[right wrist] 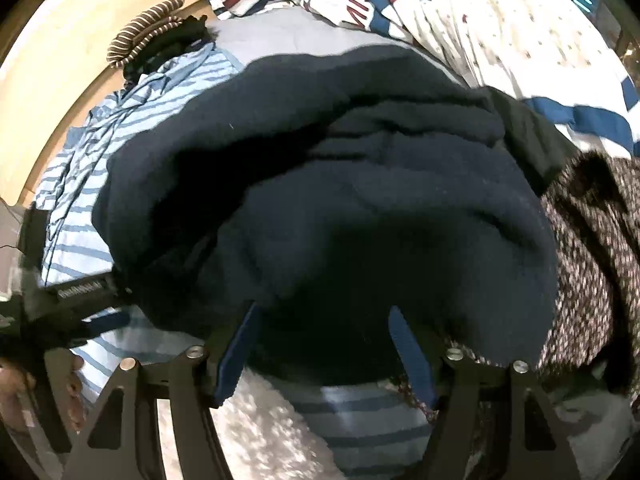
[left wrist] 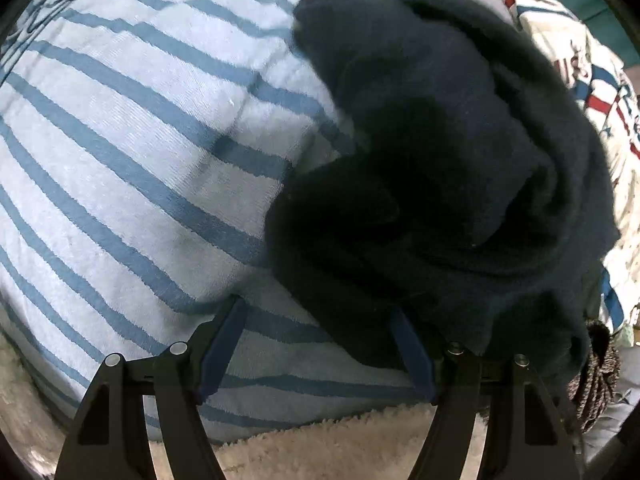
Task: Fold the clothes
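A dark navy fleece garment lies bunched on a light blue striped sheet. In the left wrist view my left gripper is open at the garment's near edge; its right fingertip touches the cloth and the left one is over bare sheet. In the right wrist view the same garment fills the middle. My right gripper is open, its fingertips either side of a dark fold at the near hem. One blue finger of the left gripper shows at the garment's left edge.
A white quilt with red and blue stripes and stars lies behind the garment. A speckled knit item sits to its right, a brown striped item at the far left. A fluffy white rug lies below the bed edge.
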Demonstrator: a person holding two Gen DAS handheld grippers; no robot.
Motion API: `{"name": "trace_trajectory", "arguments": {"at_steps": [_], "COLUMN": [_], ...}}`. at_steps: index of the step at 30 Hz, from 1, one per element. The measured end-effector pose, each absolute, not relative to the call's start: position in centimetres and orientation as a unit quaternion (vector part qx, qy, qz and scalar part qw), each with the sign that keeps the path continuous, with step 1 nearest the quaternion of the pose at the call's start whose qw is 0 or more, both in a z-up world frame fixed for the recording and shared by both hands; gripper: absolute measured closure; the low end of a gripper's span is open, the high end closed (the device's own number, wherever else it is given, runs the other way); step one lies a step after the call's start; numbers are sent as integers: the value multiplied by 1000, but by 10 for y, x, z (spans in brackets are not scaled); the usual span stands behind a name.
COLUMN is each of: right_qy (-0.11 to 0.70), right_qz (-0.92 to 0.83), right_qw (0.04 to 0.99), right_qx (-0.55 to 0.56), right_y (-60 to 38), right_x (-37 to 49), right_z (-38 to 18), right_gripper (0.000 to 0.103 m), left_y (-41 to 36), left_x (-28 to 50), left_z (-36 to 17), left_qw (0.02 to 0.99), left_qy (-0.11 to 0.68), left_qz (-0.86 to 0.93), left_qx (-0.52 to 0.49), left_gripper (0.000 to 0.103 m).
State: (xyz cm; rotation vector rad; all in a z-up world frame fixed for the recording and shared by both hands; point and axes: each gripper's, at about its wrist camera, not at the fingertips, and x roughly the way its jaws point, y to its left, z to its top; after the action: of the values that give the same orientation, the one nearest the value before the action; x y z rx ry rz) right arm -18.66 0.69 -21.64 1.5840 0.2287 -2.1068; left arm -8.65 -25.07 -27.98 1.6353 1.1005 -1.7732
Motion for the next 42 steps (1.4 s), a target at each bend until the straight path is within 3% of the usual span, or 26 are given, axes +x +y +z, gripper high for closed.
{"name": "trace_trajectory", "arguments": {"at_steps": [21, 31, 40, 42], "right_qy": [83, 13, -17, -19], "right_qz": [-756, -725, -716, -715], "right_qw": [319, 313, 316, 318], "right_qx": [565, 613, 622, 623], "right_y": [-80, -95, -97, -99], "right_x": [-223, -256, -268, -268], "right_z": [-202, -230, -238, -239], "right_gripper": [25, 25, 25, 30], "left_y": [-221, -214, -211, -210], "left_x": [-111, -115, -132, -135], "left_z": [-291, -219, -225, -225], "left_qw": [219, 202, 184, 184], "left_qy": [287, 264, 219, 209], "left_qz": [-657, -787, -820, -823], "left_qx": [662, 519, 496, 495], "left_gripper": [22, 25, 30, 31]}}
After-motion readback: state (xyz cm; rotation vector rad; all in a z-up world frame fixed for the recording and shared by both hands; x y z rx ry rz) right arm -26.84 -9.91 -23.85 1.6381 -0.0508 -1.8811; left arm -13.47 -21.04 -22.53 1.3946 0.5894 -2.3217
